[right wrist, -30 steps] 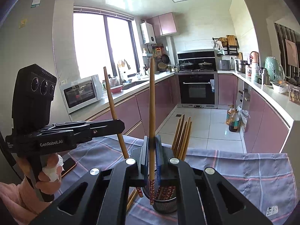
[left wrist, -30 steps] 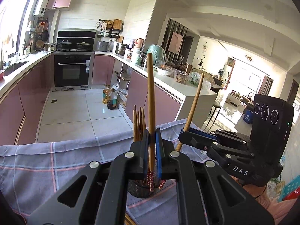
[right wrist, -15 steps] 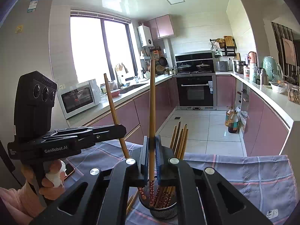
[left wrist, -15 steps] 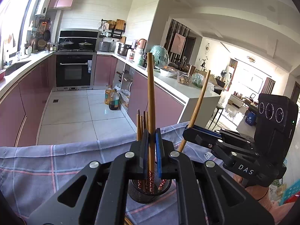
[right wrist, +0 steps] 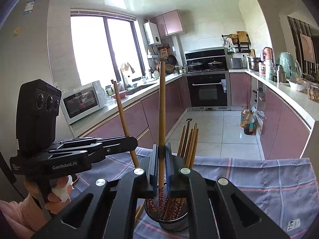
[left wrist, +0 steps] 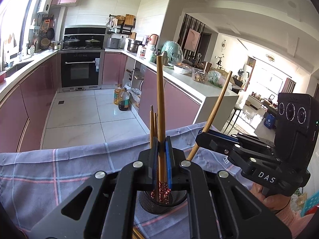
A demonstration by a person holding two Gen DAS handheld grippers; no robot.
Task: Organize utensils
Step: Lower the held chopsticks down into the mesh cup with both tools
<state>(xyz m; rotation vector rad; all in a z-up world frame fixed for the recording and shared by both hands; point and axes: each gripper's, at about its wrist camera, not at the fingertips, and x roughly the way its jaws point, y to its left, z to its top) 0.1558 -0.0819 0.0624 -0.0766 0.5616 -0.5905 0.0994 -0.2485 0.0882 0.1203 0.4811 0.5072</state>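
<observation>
A: Checked cloth (left wrist: 59, 171), grey-blue with pink lines, fills the lower band of both wrist views and hangs over the table's far edge. Largest item. Next?

B: Left gripper (left wrist: 161, 155), lower centre of its own view, and right gripper (right wrist: 161, 157), lower centre of its own. Each is fully closed on one bamboo chopstick. The left chopstick (left wrist: 160, 107) and the right chopstick (right wrist: 161, 107) both stand nearly upright between the blue pads, red-patterned ends pointing down.

A: And the holder?

B: Black mesh cup (right wrist: 167, 219), bottom centre of the right view, just below the jaws. Several chopsticks (right wrist: 188, 143) already stand in it, leaning to the right.

A: What is different from a second ago?

B: Little in the hands themselves; the grips match. In both views the cup has slid closer under the jaws, and more of its rim now shows in the left view (left wrist: 161, 201). The patterned tips sit at or just inside the rim in both views; whether they touch the bottom I cannot tell.

A: Meaning for the sorting?

B: My reading: both sticks are lined up over the cup and partly lowered, so the step in hand is dropping them in. Releasing should follow once the tips are well inside. Loose chopsticks (right wrist: 139, 211) show on the cloth left of the cup, so work remains.
</observation>
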